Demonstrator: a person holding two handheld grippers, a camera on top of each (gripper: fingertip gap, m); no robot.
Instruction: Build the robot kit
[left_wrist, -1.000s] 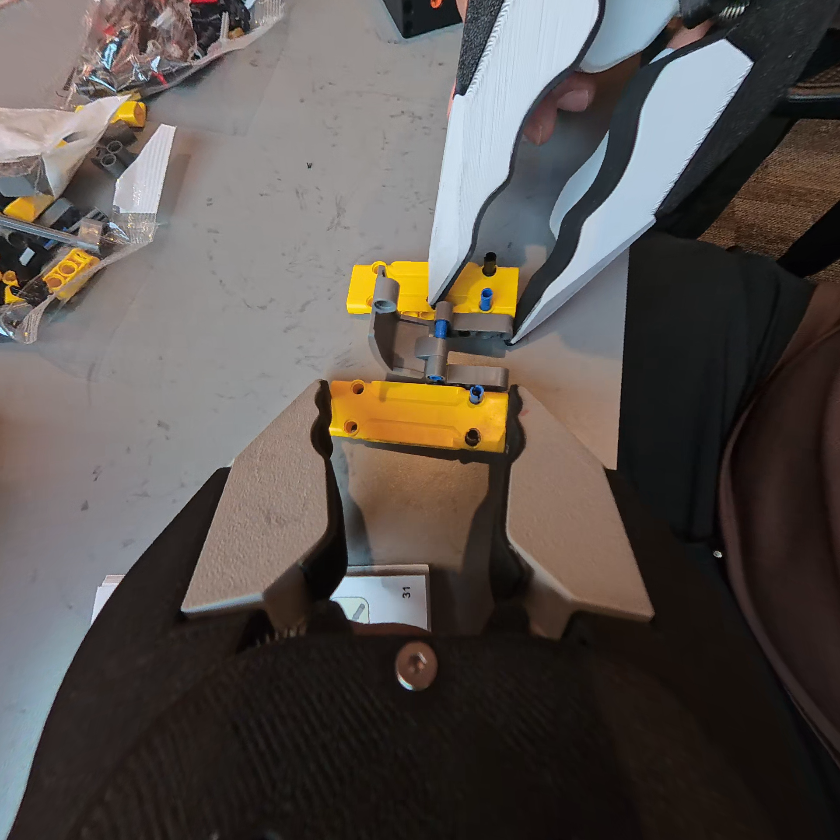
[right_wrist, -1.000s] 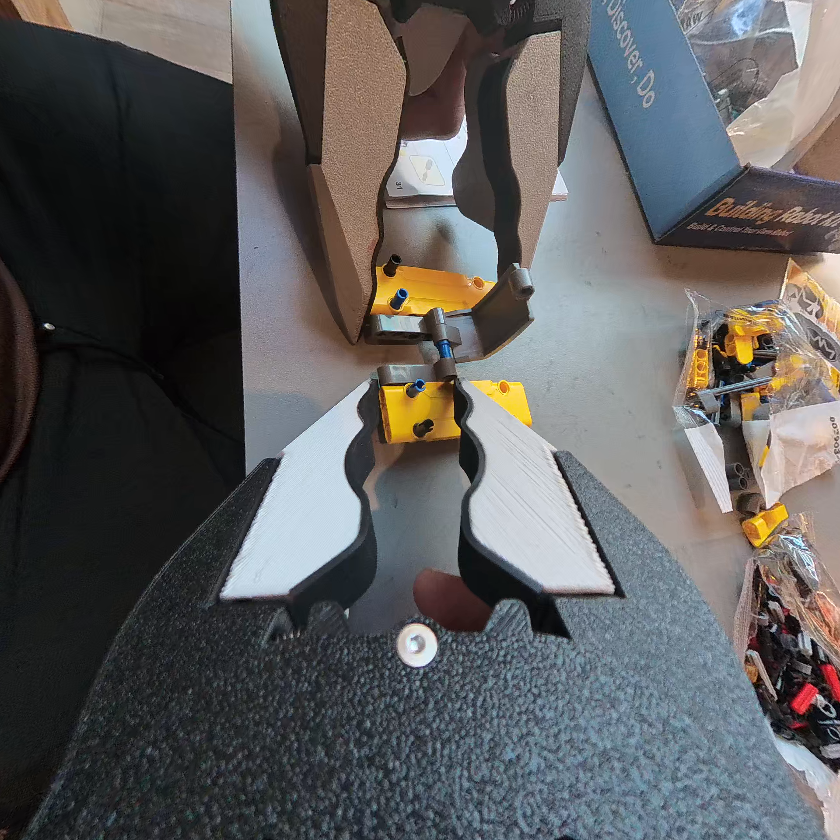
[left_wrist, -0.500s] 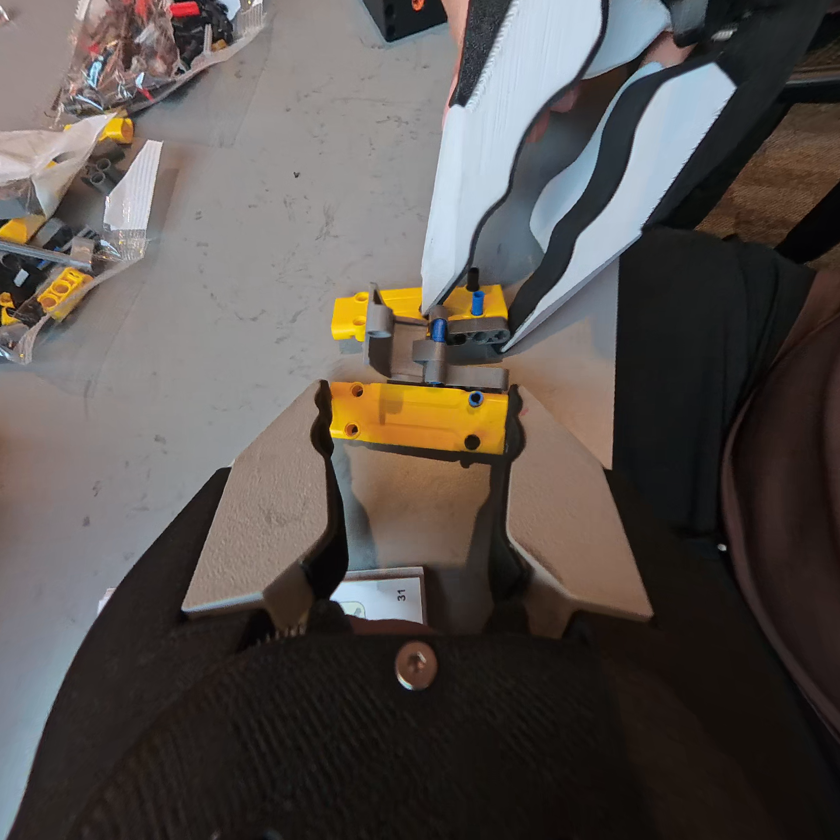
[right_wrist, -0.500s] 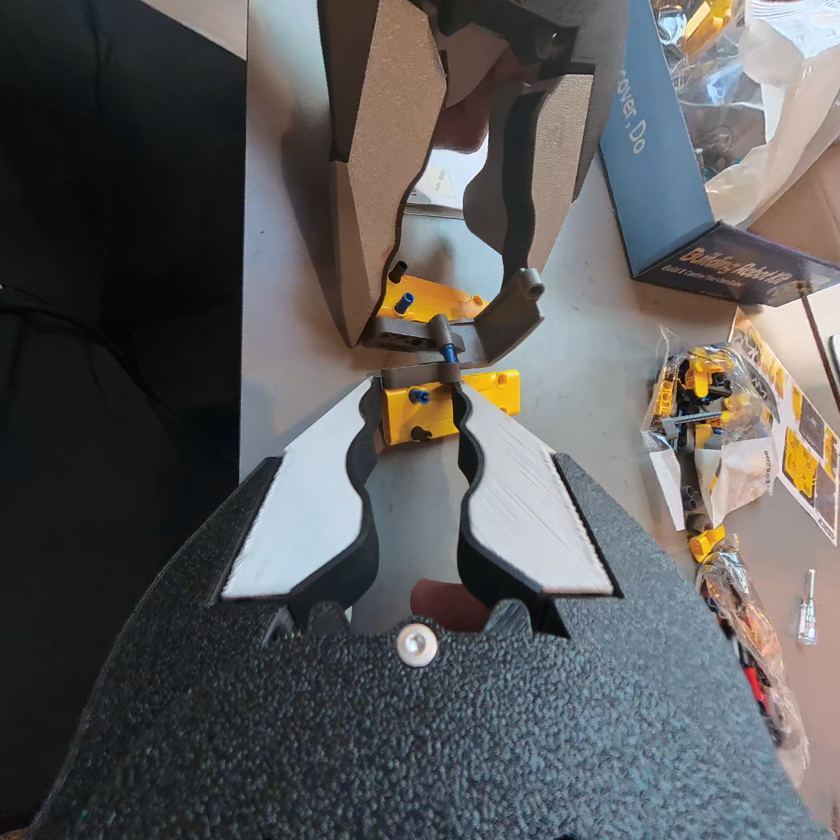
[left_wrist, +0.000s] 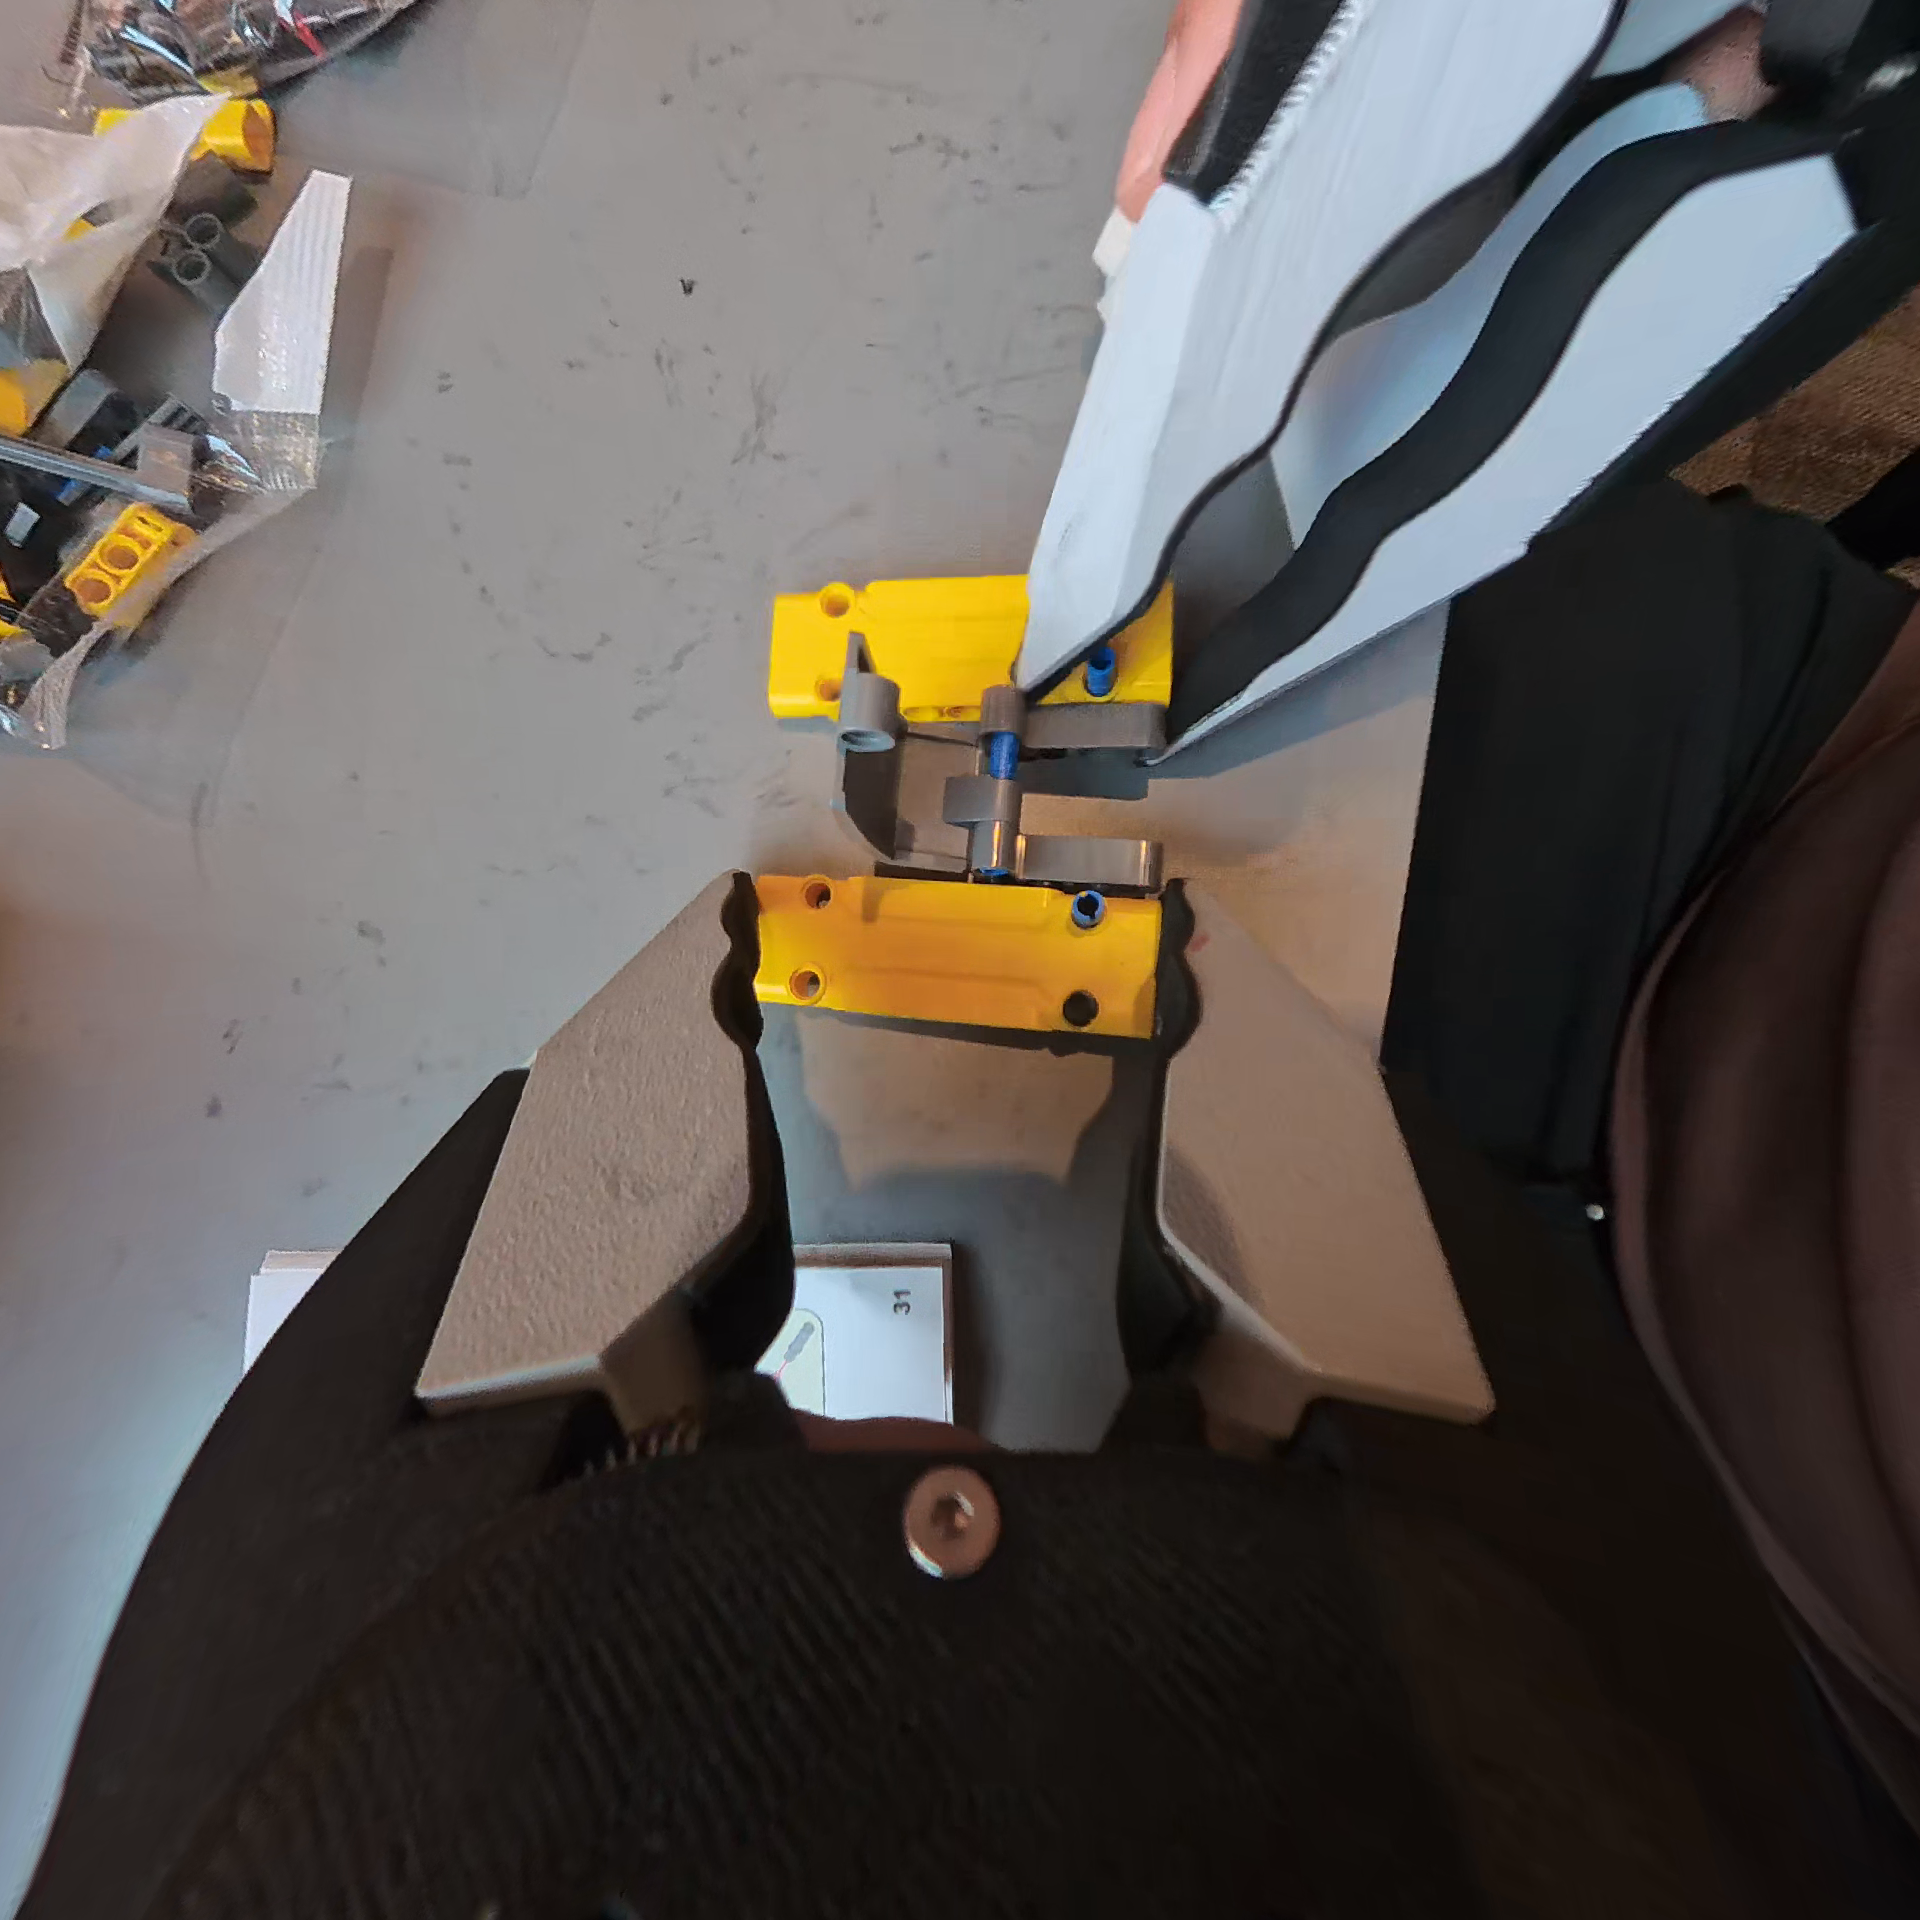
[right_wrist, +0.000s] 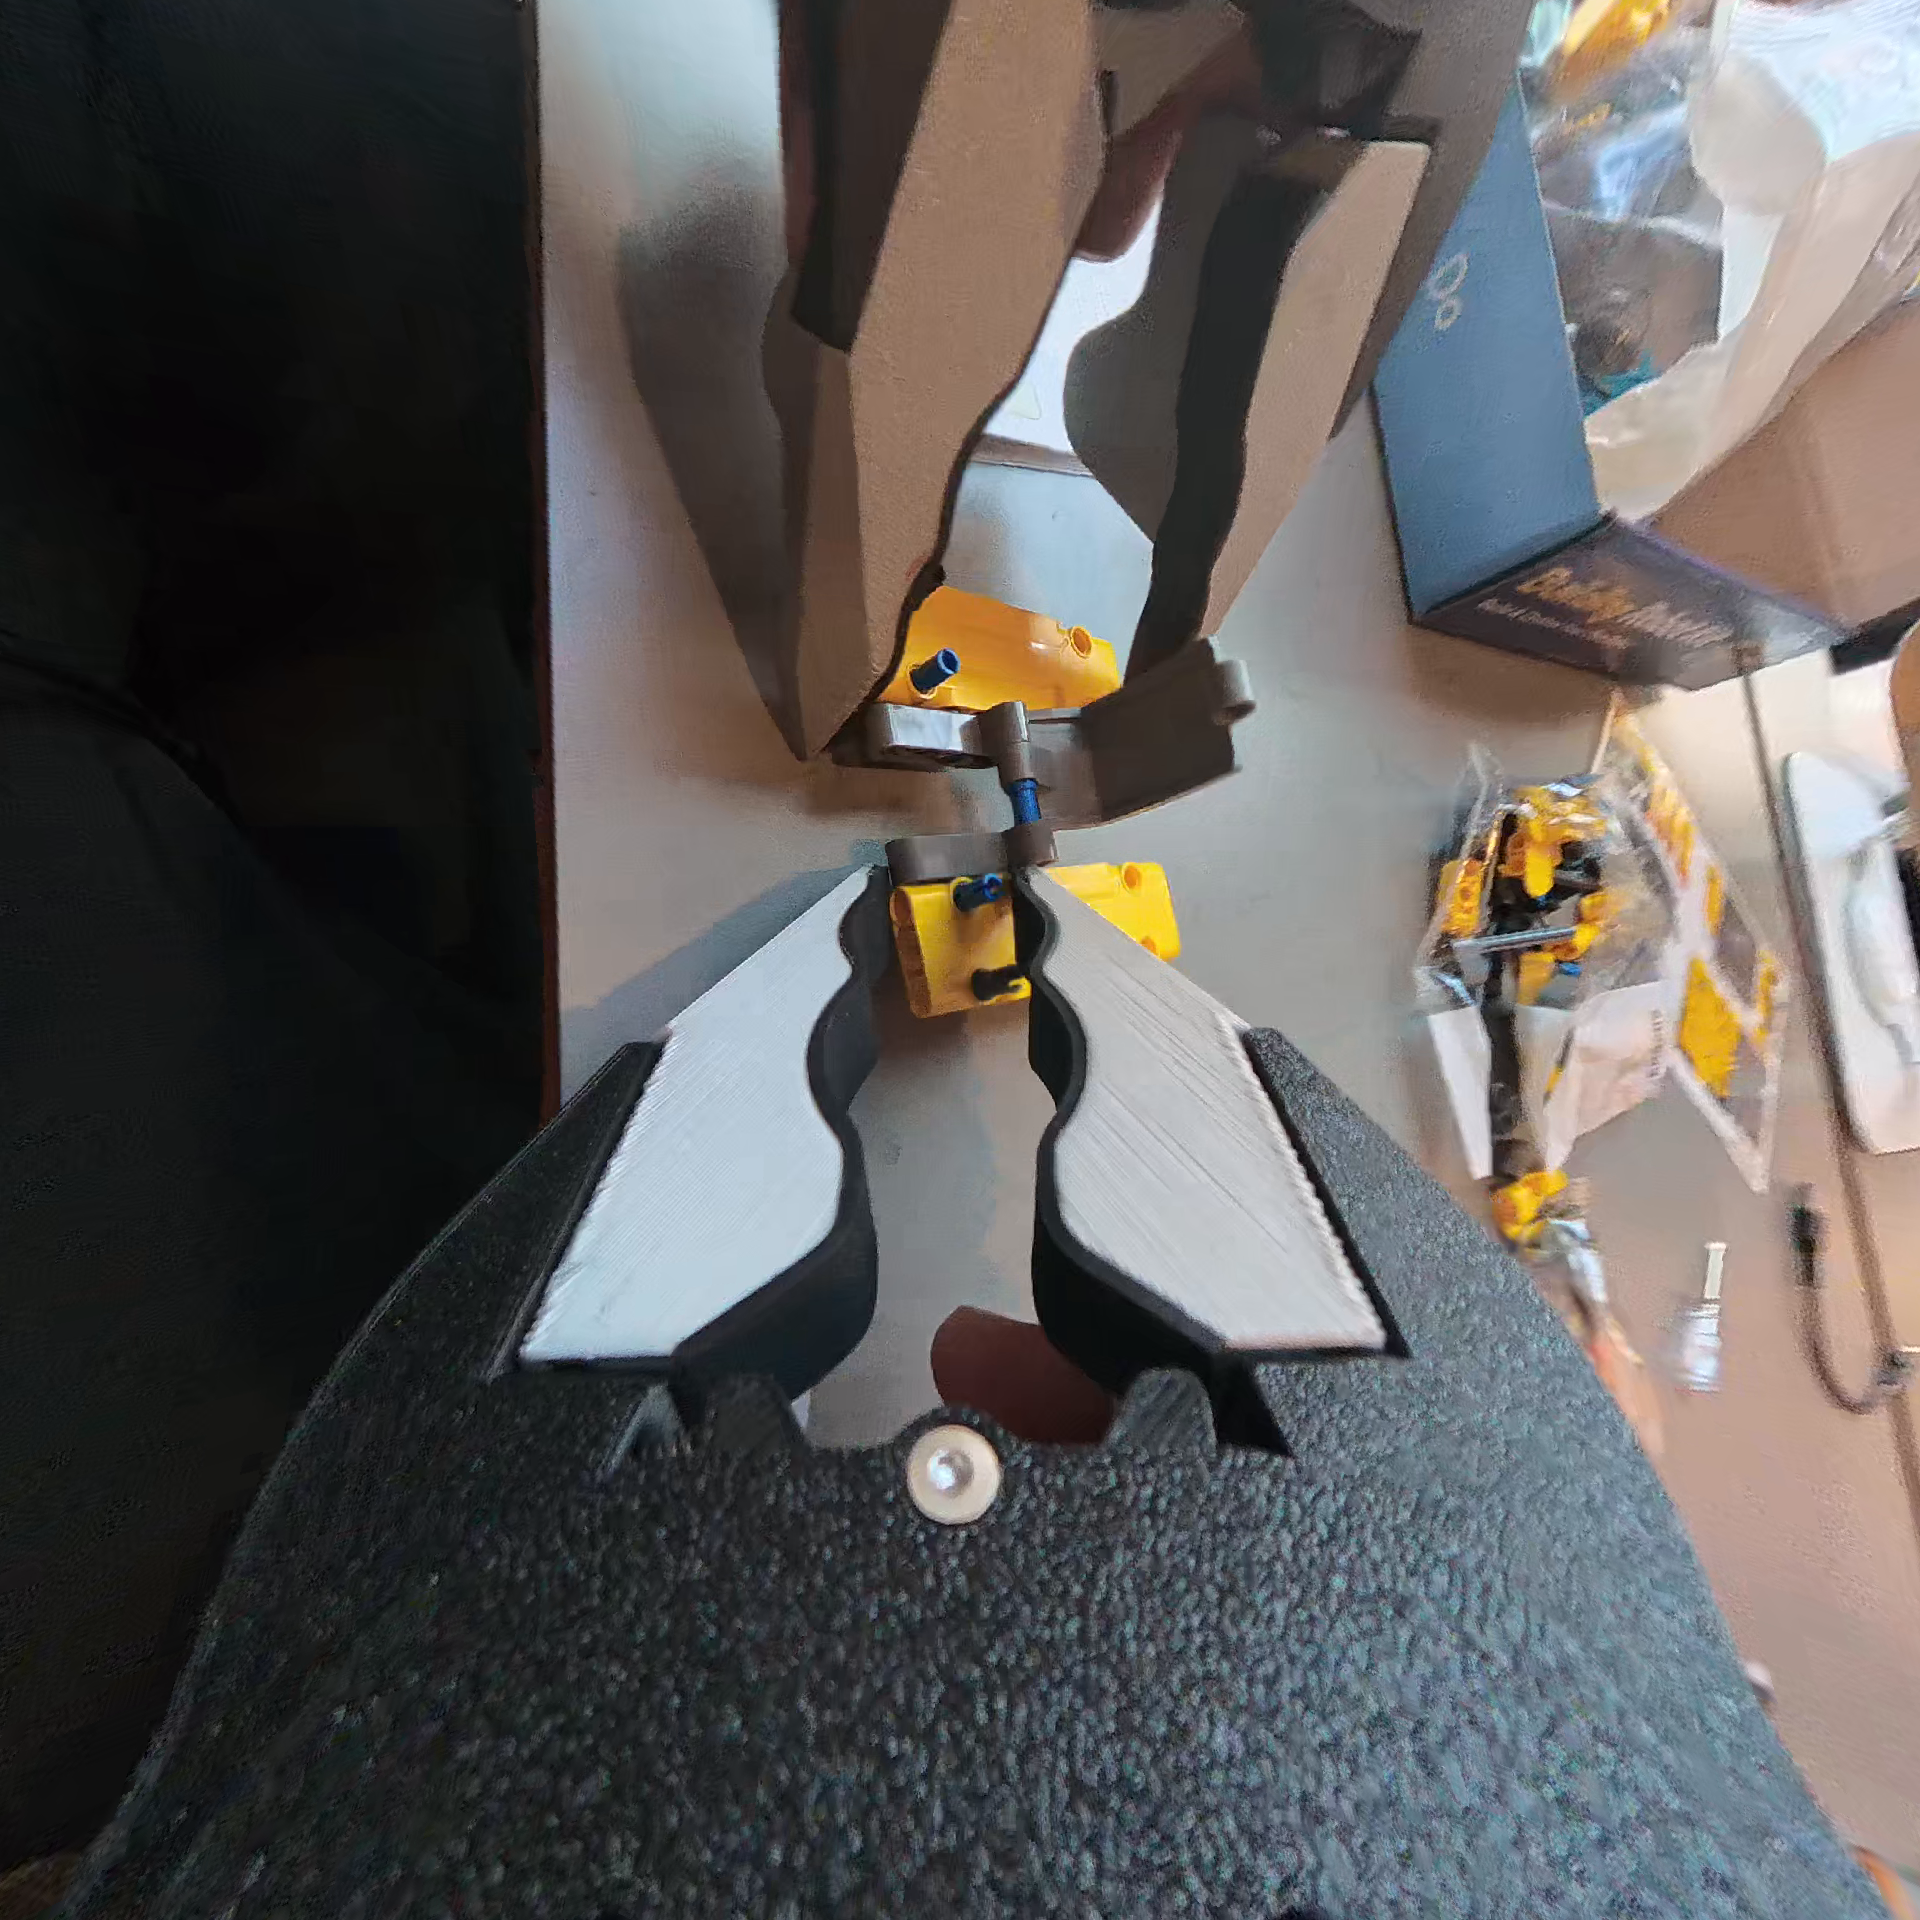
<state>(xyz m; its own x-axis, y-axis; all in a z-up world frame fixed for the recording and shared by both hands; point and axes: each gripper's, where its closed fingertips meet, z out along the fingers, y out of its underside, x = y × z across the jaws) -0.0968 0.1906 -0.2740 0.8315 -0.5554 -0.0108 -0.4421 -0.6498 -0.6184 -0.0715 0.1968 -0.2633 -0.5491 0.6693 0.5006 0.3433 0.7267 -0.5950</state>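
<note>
Ribbed left hand-held gripper (left_wrist: 956, 961) clamps smooth yellow panel (left_wrist: 951, 961) endwise.

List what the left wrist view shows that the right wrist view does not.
Only the left wrist view: a printed page under the left gripper.
Only the right wrist view: a blue box and a small metal tool.
Both: the two yellow blocks joined by grey links, one clamped by each gripper, the other by the right gripper; parts bags.
</note>
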